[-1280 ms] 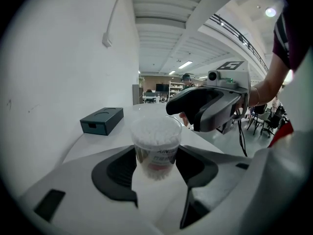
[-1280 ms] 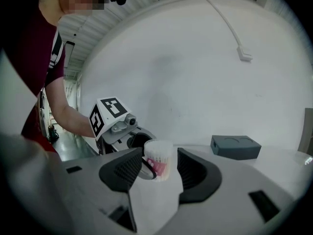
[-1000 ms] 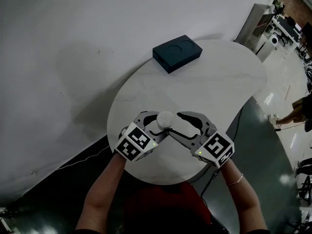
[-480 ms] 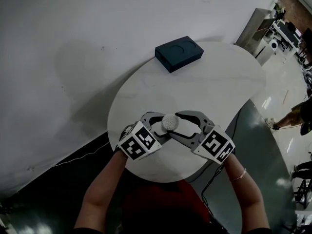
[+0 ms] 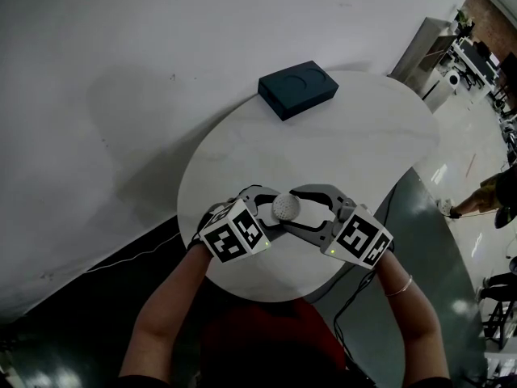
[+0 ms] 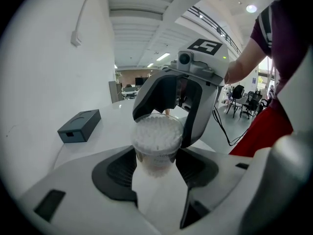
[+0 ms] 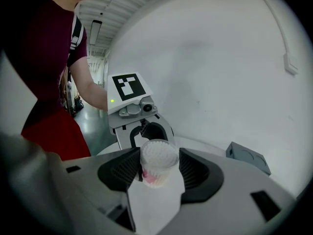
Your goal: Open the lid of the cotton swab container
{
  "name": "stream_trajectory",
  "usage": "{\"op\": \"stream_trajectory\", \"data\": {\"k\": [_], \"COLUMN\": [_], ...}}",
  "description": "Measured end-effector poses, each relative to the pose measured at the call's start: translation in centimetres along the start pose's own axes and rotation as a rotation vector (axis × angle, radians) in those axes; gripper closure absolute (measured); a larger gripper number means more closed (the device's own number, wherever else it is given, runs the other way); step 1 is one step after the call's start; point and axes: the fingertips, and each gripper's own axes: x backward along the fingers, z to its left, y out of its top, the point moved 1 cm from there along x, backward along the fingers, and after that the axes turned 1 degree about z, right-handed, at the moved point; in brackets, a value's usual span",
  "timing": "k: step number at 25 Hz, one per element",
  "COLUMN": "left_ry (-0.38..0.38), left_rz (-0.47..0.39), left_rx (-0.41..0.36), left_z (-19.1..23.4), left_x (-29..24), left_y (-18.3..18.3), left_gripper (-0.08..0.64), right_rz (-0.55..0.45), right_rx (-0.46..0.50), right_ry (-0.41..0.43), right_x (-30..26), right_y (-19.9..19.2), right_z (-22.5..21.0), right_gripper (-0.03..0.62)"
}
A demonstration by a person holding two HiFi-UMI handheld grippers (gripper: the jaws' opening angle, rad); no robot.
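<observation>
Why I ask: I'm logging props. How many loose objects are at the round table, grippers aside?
2: the cotton swab container, gripped by the left gripper and right gripper; a dark blue box at the table's far edge.

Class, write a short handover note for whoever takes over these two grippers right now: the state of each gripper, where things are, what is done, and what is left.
Left gripper: jaws closed on the lower body of the cotton swab container.
Right gripper: jaws closed round the same container near its top, facing the left gripper.
Things: the container sits between both grippers above the near part of the white table. A dark box lies at the far edge.
Done: container gripped from both sides.
Left: the clear lid looks still on. Probably work it off with the right gripper while the left steadies the body.
</observation>
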Motion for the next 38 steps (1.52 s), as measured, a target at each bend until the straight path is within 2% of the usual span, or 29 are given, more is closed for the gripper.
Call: {"op": "stream_trajectory", "data": {"k": [6,23,26,30,38], "left_ry": [-0.016,0.001,0.023,0.012,0.028], "left_rz": [0.025,0.007,0.016,-0.03,0.007], "left_rx": [-0.037,-0.037,-0.065,-0.013,-0.054], "left_z": [-0.3,-0.5,-0.3,-0.1,0.0], "left_x": [-0.1,-1.0,-1.1,-1.0,-1.3], "left_y": [0.1,-0.2,-0.3,0.1,-0.4], "left_gripper": [0.293,0.299,0.308,0.308,0.308], "right_rz": [-0.009,-0.004,-0.032,-0.061,-0.064], "right_rx": [-0.022,-0.087,-0.144,-0.163,-0.227], "right_ry": [0.025,0.072,0.098,0.107,0.151], "right_x": [0.1,0.4,0.6,0.7,0.5], "right_y": [-0.2,-1.6,-1.5,-0.9,-1.1], "right_z": [0.1,-0.3,-0.6,-0.9,-1.0], "right_gripper": [0.353,0.35,0.35,0.35,0.35]}}
